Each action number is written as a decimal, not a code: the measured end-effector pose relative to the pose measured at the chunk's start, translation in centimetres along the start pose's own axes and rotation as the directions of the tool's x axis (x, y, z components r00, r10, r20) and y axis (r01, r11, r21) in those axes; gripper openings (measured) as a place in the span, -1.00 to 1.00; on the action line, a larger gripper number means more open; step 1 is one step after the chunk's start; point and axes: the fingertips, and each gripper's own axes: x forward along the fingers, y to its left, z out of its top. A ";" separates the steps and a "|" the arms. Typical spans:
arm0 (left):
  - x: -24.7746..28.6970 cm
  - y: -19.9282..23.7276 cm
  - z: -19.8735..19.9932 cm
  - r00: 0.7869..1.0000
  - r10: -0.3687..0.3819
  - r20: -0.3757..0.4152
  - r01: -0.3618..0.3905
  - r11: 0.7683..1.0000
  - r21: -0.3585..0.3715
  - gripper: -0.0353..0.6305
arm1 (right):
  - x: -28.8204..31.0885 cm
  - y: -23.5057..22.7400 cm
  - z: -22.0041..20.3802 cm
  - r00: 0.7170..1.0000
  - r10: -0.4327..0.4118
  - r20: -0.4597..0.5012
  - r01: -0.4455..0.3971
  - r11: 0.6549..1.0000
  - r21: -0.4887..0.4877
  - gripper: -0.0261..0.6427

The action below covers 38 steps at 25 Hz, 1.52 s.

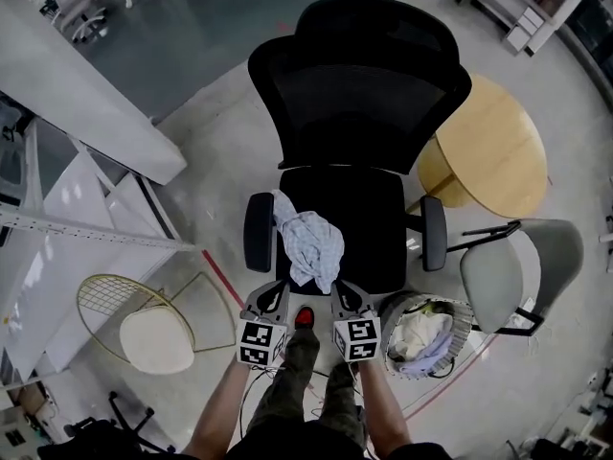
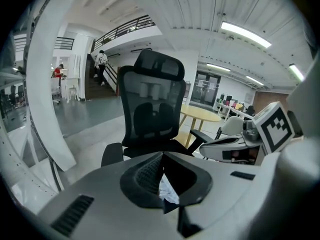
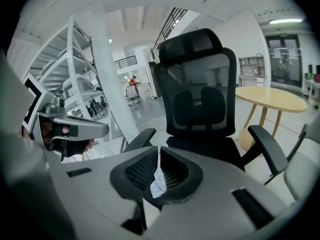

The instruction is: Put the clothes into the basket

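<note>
Found one pale, crumpled garment (image 1: 308, 242) lying on the seat of the black office chair (image 1: 359, 94), with its upper end draped toward the armrest at the head view's left and its lower end at the seat's front edge. Found the round laundry basket (image 1: 464, 326) standing on the floor just beside the chair's front corner, to the right, already holding a heap of pale clothes (image 1: 421, 335).

Noted the left hand-held gripper (image 2: 163, 156) closed tip to tip, with a strip of white cloth apparently pinched between the pads. Noted the right hand-held gripper (image 3: 159, 149) likewise closed on a strip of the same cloth. Located both side by side at the seat's front edge, against the garment's lower end.

Judged as partly done: some clothes in the basket, this garment gripped but not yet lifted clear of the seat. Remaining: raise it off the chair, carry it to the right, release it over the basket.
</note>
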 end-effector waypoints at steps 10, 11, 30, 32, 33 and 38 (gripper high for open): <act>6.8 2.6 -4.8 0.995 -0.047 -0.088 0.047 0.999 -0.006 -0.88 | 8.4 -3.1 -4.7 0.996 -0.011 -0.091 0.011 1.000 -0.004 -0.82; 7.3 2.8 -5.4 0.994 -0.050 -0.095 0.049 0.999 -0.011 -0.87 | 9.0 -3.3 -5.3 0.995 -0.011 -0.098 0.010 1.000 -0.005 -0.82; 11.3 4.4 -11.1 0.975 -0.097 -0.198 0.089 0.995 -0.047 -0.88 | 17.1 -5.2 -13.2 0.978 0.026 -0.207 -0.005 0.995 0.102 -0.29; 11.4 4.2 -11.7 0.973 -0.106 -0.207 0.098 0.994 -0.050 -0.88 | 17.9 -5.2 -13.9 0.976 0.032 -0.214 -0.008 0.994 0.112 -0.09; 11.4 3.9 -12.0 0.971 -0.113 -0.210 0.104 0.993 -0.052 -0.88 | 18.2 -5.3 -14.3 0.976 0.032 -0.216 -0.008 0.994 0.110 -0.02; 11.5 3.2 -12.8 0.966 -0.134 -0.221 0.122 0.990 -0.065 -0.88 | 19.2 -5.8 -16.1 0.969 0.018 -0.246 0.006 0.995 0.098 0.08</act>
